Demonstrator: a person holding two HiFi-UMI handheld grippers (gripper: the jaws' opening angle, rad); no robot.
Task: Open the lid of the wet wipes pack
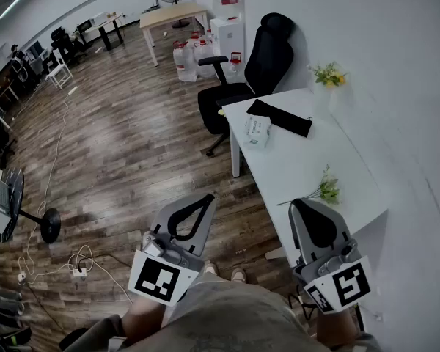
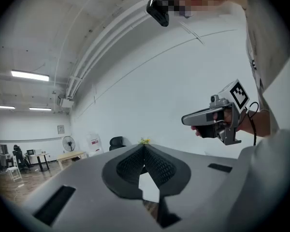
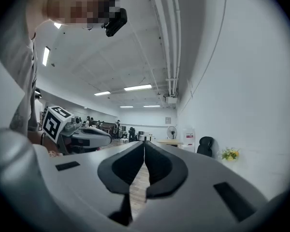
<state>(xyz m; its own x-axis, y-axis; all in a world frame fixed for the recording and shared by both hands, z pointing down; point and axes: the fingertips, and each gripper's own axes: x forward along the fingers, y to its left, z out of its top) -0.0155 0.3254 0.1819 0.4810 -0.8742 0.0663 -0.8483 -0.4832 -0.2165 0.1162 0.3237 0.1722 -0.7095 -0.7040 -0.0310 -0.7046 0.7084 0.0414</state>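
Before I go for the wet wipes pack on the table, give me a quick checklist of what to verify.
1. Wipes pack in sight on the white table: ok.
2. Its lid closed: cannot tell, too small in the head view.
3. Left tool empty, jaws together: ok.
4. Right tool empty, jaws together: ok.
5. Tools near the pack: not ok, both are held close to the body.
6. Flower sprig clear of the pack: ok, it lies apart.

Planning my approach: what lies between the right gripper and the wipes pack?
Head view: flower sprig by the right gripper, then bare table to the wipes pack.
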